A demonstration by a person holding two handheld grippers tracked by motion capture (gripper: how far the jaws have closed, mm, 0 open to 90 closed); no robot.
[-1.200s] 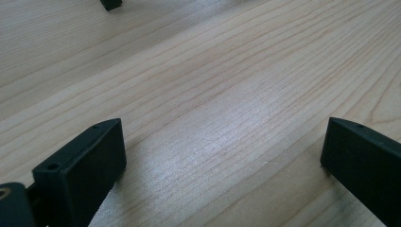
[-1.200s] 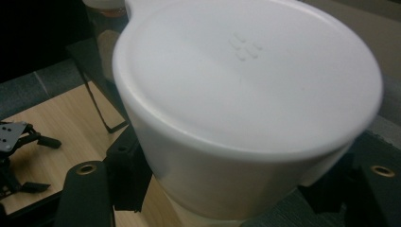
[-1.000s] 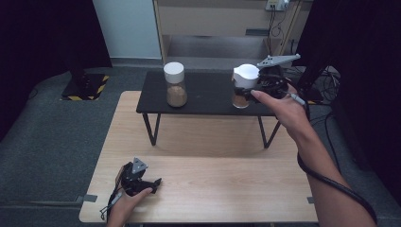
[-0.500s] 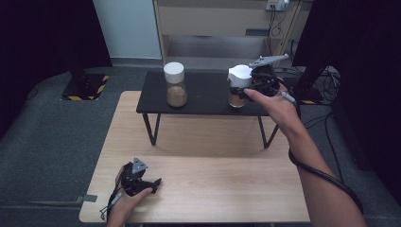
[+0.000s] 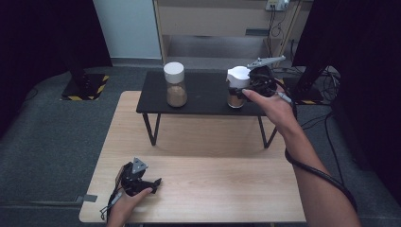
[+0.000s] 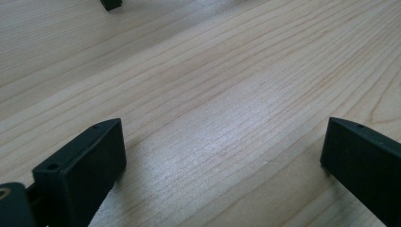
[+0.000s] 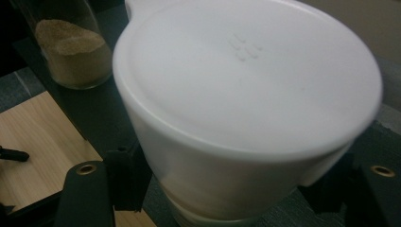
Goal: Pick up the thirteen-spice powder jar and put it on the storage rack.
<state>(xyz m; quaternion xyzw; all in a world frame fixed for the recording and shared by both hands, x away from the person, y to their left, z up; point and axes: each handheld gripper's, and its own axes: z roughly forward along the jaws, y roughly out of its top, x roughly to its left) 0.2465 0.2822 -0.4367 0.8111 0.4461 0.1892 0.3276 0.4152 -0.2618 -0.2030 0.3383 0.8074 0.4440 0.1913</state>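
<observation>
A: Where's the right hand-held gripper [image 5: 246,85] at the moment?

B: Up at the far side, over the little black table [image 5: 203,101] that stands on the wooden table [image 5: 208,179]. Its jaws sit on either side of the white lid [image 5: 238,74] of the right-hand jar [image 5: 235,97]. In the right gripper view the lid [image 7: 246,80] looms large between the two black jaws, which press against its sides, so it has closed on the lid.

A: Is the lid on the jar or off it?

B: From the high view it sits at the top of the jar, whose glass body with something brown inside stands on the black table. Whether it's screwed down or loose, I can't tell.

A: And the other jar?

B: The left jar [image 5: 175,85] stands on the same black table, well apart from the right one, white cap on, with a sandy brown powder in its lower part. It also shows in the right gripper view [image 7: 66,47], behind the lid.

A: What about the left hand-held gripper [image 5: 149,182]?

B: Down at the near left corner of the wooden table, resting in the person's left hand [image 5: 125,205]. In the left gripper view its jaws are spread wide with bare wood [image 6: 213,104] between them; it holds nothing.

A: And the right arm?

B: It reaches from the lower right across the wooden table, with a black cable [image 5: 321,172] looped round the forearm.
</observation>
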